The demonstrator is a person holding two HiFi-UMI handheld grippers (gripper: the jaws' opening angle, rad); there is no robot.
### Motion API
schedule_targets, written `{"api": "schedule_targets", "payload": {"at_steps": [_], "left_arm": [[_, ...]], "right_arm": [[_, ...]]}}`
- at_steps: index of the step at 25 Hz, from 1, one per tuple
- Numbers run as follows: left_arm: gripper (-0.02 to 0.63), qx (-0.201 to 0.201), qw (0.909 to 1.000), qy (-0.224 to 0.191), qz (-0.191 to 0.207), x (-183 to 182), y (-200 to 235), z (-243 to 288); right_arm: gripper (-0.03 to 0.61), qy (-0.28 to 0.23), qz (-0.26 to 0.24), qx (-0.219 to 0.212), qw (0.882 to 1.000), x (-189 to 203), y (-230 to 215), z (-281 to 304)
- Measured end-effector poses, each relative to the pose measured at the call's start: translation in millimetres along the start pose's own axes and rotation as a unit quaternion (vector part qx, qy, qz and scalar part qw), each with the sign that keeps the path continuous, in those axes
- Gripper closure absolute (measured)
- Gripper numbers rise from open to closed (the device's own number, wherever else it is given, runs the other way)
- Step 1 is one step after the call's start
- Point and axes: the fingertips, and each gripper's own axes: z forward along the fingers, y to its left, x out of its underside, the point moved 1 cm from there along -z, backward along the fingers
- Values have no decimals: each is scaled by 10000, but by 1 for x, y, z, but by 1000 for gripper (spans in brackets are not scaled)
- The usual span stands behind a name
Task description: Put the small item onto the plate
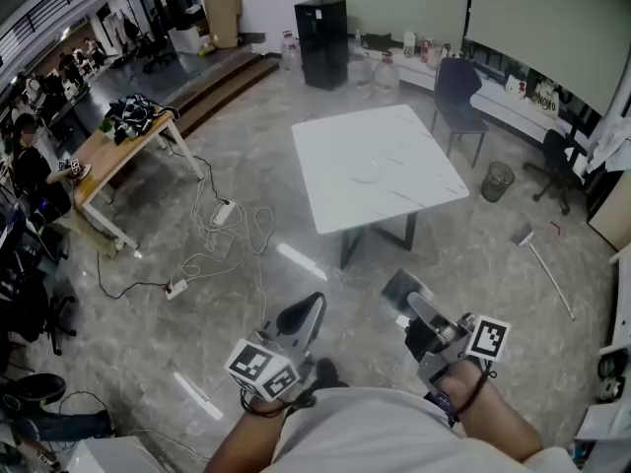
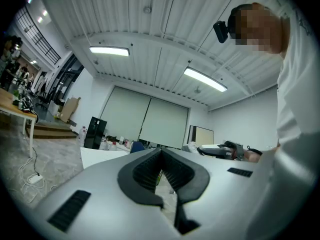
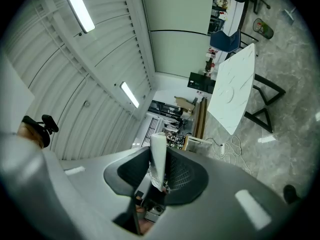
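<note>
- A white marble bench (image 1: 394,146) stands ahead on a glossy grey floor (image 1: 296,225), with cables (image 1: 222,239) trailing to its left.
- A plate (image 1: 367,173) lies bare near the bench's middle.
- My right claw (image 1: 402,288) grasps the small white item (image 3: 158,154), well short of the bench.
- My left claw (image 1: 304,313) is clenched on nothing.

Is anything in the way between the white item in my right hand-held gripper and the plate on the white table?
Nothing visible. The right hand-held gripper grips the white item. Only open floor lies between it and the white table, and the plate has bare tabletop around it.
</note>
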Motion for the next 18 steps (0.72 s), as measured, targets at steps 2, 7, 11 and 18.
{"api": "schedule_targets", "payload": {"at_steps": [2,7,11,18], "left_arm": [[607,36,10000,23,16,-10,24,4],[607,275,9996,45,45,-32,79,12],[607,460,9988,132,93,-45,107,21],[607,633,9978,195,54,-50,143,31]], "right_arm": [[489,-48,-43,11,10000,-2,-2,24],[489,-220,-48,109,9997,-3,-8,80],[489,-398,-41,149,9991,-8,-14,108],[489,-592,-60,310,9977,-15,-29,137]]}}
